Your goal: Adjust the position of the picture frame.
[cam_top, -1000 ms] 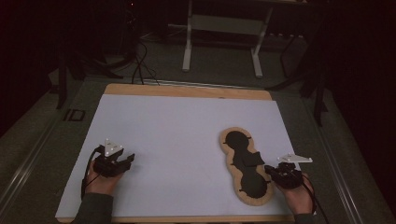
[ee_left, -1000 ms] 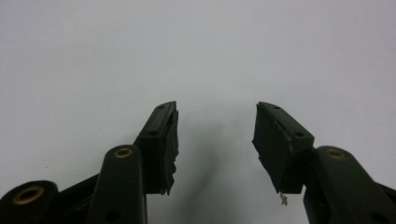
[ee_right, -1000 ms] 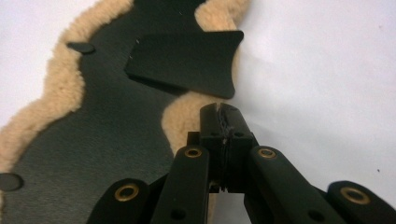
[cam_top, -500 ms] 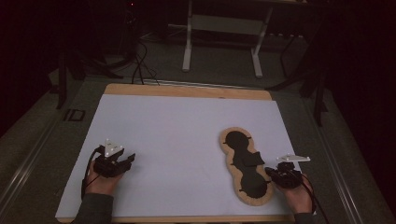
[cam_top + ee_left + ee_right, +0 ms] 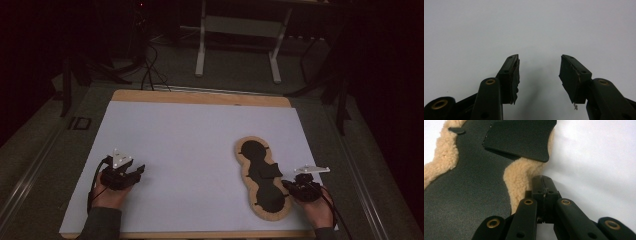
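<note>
From the high view I see one white sheet [image 5: 200,165] spread over the wooden table [image 5: 200,97], and on its right half a single peanut-shaped black pad [image 5: 263,177] with a tan fleece border, lying flat with its long axis running away from me. That view hides the texture; my right gripper view brings it close, showing the curly fleece edge [image 5: 517,178] and one loose black flap [image 5: 521,138] lying on the pad's dark surface. My right gripper [image 5: 544,187] has its jaws clenched together with nothing between them, the tips resting just beside the fleece at the pad's narrow waist, on the white sheet side; from above the right gripper [image 5: 292,186] sits at the pad's near right edge. My left gripper [image 5: 135,171] rests well apart from the pad on the left of the sheet, and the left gripper view shows its jaws spread wide, released, over bare white surface. Two grippers, one pad, one flap, one sheet
</note>
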A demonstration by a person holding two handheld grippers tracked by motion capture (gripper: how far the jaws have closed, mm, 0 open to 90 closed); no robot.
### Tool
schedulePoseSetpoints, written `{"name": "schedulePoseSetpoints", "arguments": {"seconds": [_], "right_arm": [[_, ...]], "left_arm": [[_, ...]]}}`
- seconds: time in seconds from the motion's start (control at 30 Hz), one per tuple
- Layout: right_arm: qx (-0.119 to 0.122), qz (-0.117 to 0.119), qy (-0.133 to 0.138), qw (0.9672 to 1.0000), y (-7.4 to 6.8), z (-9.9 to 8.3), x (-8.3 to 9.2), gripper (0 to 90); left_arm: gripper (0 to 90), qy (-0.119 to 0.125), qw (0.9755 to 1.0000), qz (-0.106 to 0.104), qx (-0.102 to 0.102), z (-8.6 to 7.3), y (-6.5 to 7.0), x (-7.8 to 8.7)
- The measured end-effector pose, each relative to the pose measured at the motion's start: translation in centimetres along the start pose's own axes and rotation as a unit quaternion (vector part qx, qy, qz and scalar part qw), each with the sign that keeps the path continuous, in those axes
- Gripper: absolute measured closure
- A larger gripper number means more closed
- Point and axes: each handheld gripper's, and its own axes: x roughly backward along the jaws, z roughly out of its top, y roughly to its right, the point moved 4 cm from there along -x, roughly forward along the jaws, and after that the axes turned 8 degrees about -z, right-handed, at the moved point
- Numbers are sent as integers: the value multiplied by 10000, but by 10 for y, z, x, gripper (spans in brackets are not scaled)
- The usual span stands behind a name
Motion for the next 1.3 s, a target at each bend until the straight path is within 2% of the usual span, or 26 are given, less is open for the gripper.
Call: {"name": "schedulePoseSetpoints", "arguments": {"seconds": [0.67,1.1,1.3], "right_arm": [[269,173,-55,9995,-16,3,-2,900],[486,320,-83,9983,-35,8,-5,900],[536,519,-79,9972,-45,10,-7,900]], "left_arm": [[502,67,10000,-2,-74,2,3,0],[502,149,9999,-36,-71,3,4,1],[502,140,9999,-33,-67,3,4,1]]}}
